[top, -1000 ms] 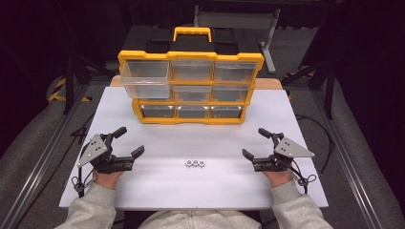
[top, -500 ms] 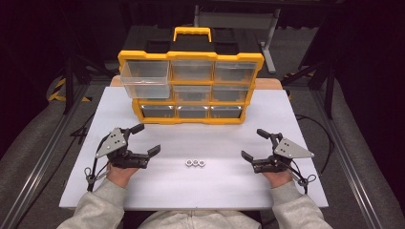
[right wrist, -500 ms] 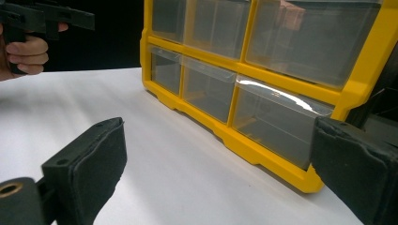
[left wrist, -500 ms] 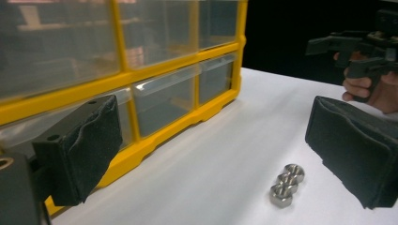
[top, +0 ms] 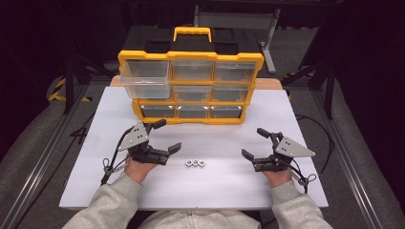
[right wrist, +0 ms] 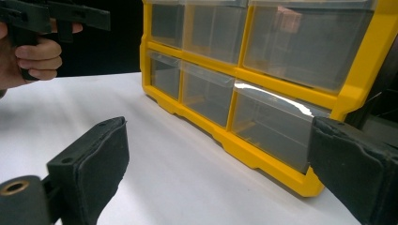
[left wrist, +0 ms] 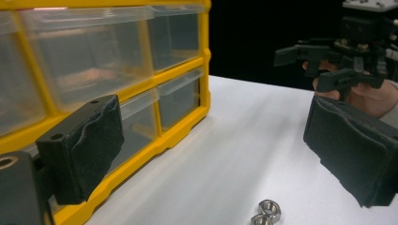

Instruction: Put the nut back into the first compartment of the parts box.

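Between the two grippers, at six o'clock from the organizer (top: 191, 86), three small steel nuts (top: 195, 163) lie on the table (top: 286, 124): hard, light, likely slippery, best pinched across flats by the spread-jawed left gripper (top: 162, 136); right gripper (top: 255, 143) also spread.

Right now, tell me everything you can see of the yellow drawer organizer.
The yellow drawer organizer stands upright at the far side of the white table. Its frame looks like yellow plastic, with a carry handle on a black top. It holds three rows of three clear drawers, which look empty. The top-left drawer is pulled out toward the person; the others sit flush. Neither gripper touches it.
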